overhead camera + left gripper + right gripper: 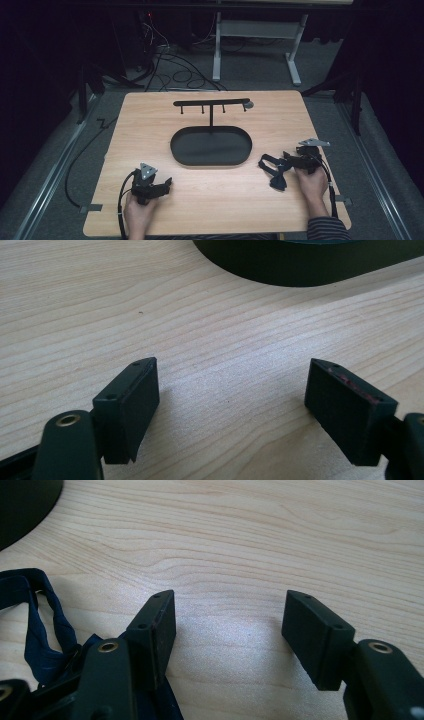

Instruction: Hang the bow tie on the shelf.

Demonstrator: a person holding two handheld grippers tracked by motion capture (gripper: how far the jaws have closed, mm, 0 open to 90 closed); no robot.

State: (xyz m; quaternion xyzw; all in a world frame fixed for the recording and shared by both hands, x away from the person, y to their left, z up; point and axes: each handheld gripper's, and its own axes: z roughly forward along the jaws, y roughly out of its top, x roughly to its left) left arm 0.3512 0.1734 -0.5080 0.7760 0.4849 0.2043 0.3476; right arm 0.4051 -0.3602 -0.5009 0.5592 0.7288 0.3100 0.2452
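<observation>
Both hands low: left gripper [232, 405] jaws apart over grainy wood table [210, 340]; right gripper [230, 630] released beside crumpled navy strap [42, 630], matte oval tray [210, 145] beyond.

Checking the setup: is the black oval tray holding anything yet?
Empty: the black oval tray shows bare; the dark blue strap lies beside it.

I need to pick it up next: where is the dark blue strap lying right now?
In the high view the dark blue strap lies on the table at the right, just left of the right gripper and right of the black oval tray.
</observation>
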